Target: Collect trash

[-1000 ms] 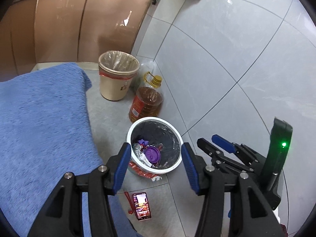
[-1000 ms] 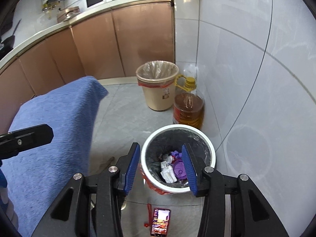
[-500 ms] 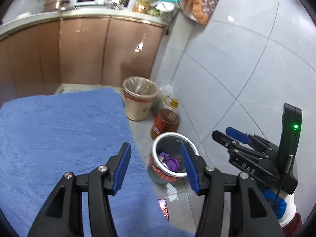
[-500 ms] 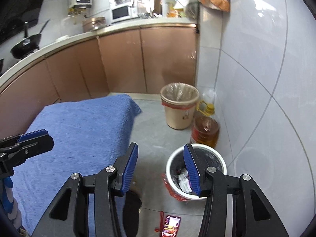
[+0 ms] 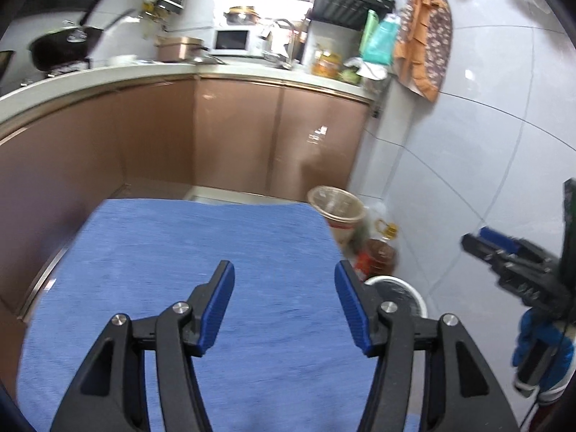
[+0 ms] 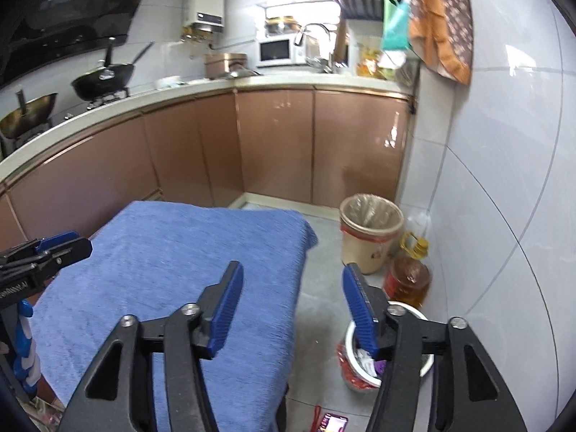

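- Change: both views sat low over the white bin (image 6: 387, 351) a second ago; now they look across the blue-covered desk (image 5: 201, 252). Judgement: the drop is done.
- Left hand-held gripper (image 5: 284, 300): jaws opening, nothing between them.
- Right hand-held gripper (image 6: 291, 302): jaws opening, also empty.
- Trash (image 6: 365, 358): inside the white bin, near right on the floor.
- Count: 2 bins, the beige bin (image 6: 370, 237) farther; 1 oil bottle (image 6: 408, 277); 1 phone (image 6: 333, 423).
- Desk: no trash visible.
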